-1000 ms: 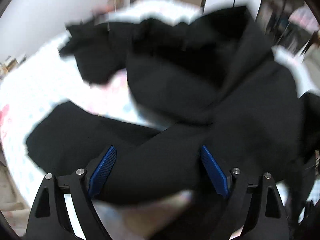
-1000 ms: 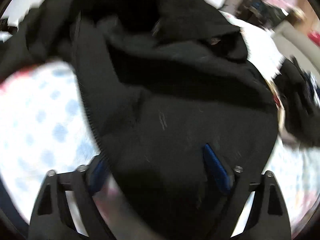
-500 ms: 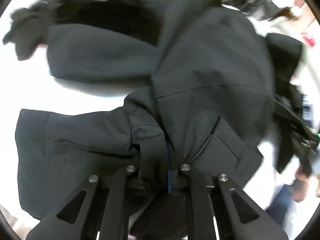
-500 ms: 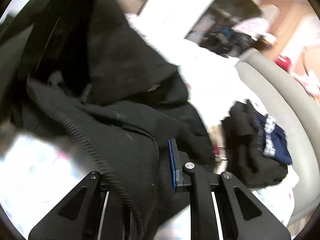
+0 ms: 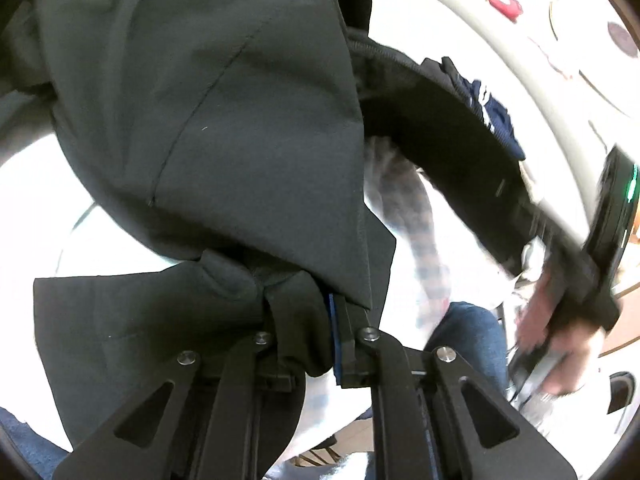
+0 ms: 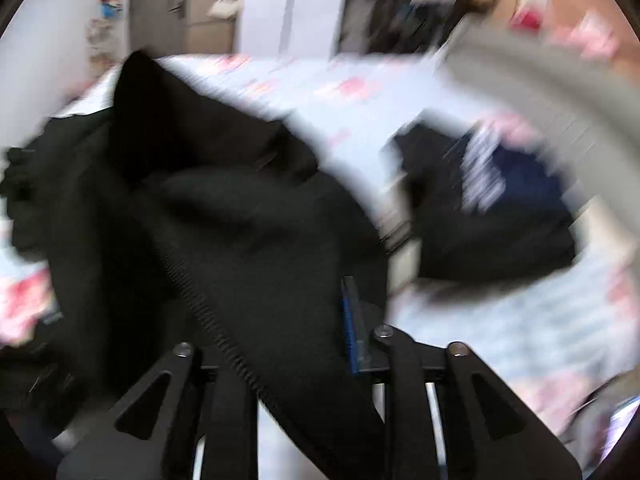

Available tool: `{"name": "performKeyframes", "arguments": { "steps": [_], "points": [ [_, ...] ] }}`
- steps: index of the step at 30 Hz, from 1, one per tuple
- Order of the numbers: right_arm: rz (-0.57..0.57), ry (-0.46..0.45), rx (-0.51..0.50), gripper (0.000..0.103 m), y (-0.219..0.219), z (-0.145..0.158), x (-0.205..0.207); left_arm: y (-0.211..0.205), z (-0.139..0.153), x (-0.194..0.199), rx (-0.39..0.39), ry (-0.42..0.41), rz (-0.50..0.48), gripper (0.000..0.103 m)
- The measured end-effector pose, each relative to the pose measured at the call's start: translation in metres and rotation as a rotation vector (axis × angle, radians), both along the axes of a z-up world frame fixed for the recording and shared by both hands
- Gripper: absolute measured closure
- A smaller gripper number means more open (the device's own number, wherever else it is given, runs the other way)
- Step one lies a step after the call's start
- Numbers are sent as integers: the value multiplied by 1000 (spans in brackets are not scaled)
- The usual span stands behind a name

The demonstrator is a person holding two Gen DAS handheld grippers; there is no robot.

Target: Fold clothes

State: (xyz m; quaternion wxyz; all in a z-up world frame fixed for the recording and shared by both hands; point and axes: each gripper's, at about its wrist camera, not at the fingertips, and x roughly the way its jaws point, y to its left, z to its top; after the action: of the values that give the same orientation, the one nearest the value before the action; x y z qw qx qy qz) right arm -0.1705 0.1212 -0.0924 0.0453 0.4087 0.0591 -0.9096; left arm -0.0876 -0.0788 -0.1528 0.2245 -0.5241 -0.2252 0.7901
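A black zip-up jacket [image 5: 220, 120] hangs bunched up and fills most of the left wrist view. My left gripper [image 5: 304, 320] pinches a thick fold of its cloth between the blue pads, and the jaws are opening slightly. In the right wrist view the same jacket [image 6: 240, 220] drapes over my right gripper [image 6: 280, 320], its zipper [image 6: 208, 304] running down between the fingers. Those jaws are also opening a little, with the cloth still pressed between them. A hand [image 5: 560, 340] holds the other gripper at the right of the left wrist view.
A bed with a white sheet printed in pink and blue [image 6: 340, 92] lies below. A pile of dark clothes with a navy plaid piece [image 6: 500, 208] sits at its right, by a grey padded rim [image 6: 560, 92]. The person's jeans [image 5: 468, 332] show below.
Both grippers went from wide open over the jacket to closed on its cloth. They then lifted it off the bed, and both views swung to the right.
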Motion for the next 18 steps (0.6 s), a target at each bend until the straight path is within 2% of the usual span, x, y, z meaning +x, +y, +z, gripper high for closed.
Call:
{"name": "performKeyframes", "arguments": {
  "steps": [1, 2, 4, 5, 6, 8, 10, 13, 16, 18],
  "points": [
    [34, -32, -47, 67, -6, -6, 5, -11, -1, 1, 18, -2, 12, 85],
    [68, -64, -95, 53, -12, -13, 11, -23, 0, 3, 33, 2, 26, 80],
    [121, -108, -184, 37, -27, -16, 22, -46, 8, 12, 43, 46, 58, 70],
    [135, -112, -224, 34, -34, -12, 27, -58, 12, 17, 43, 68, 81, 62],
    [143, -108, -259, 33, -37, -9, 29, -71, 17, 25, 29, 91, 123, 43],
    [142, -98, -298, 28, -39, -2, 31, -105, 27, 30, -12, 128, 202, 29],
    [136, -87, -316, 28, -41, 6, 40, -130, 25, 30, -16, 130, 250, 29],
    [104, -28, -283, 28, -48, 21, 65, -148, -2, 23, 86, 72, 292, 29],
    [39, 82, -195, 28, -47, 35, 92, -133, -26, 0, 190, 9, 280, 29],
    [56, 107, -179, 27, -44, 39, 100, -110, -35, -11, 188, -11, 216, 29]
  ]
}}
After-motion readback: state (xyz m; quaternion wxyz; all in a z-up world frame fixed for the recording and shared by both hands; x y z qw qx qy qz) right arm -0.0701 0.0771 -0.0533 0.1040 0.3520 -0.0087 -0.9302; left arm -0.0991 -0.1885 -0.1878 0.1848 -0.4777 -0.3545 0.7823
